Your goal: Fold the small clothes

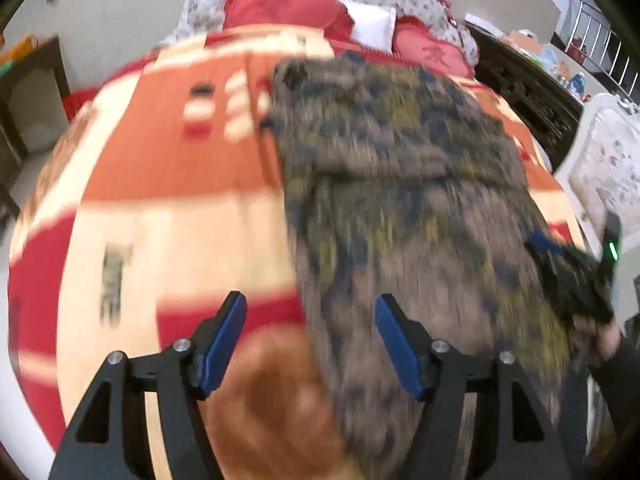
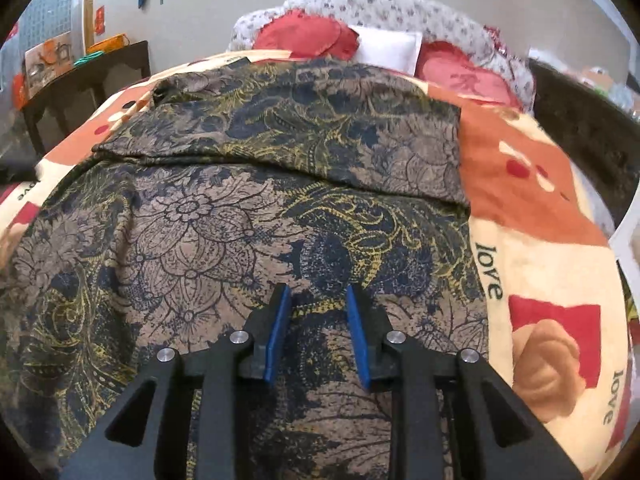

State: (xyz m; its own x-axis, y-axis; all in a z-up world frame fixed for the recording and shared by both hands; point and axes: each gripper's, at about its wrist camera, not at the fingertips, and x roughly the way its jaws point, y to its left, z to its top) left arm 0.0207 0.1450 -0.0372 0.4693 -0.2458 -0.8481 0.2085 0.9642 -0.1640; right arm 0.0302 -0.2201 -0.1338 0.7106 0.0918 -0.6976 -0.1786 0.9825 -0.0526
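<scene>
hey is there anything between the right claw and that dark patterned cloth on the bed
Nothing visible. The right claw hangs open directly over the patterned garment, with only cloth showing between its fingers. The garment lies spread on the blanket.

A brown, thin woven garment printed with dark navy flowers and mustard-yellow scrolls (image 2: 256, 216) lies spread flat across the middle of the bed, running lengthwise toward the pillows. Its far portion is doubled back over itself, forming a thicker rectangular layer with a soft curved fold edge crossing the cloth from side to side. The near part hangs toward the foot of the bed, slightly rumpled along its left border. In the left wrist view the same garment (image 1: 400, 184) appears motion-blurred, a long strip occupying the right half of the bed surface.
</scene>
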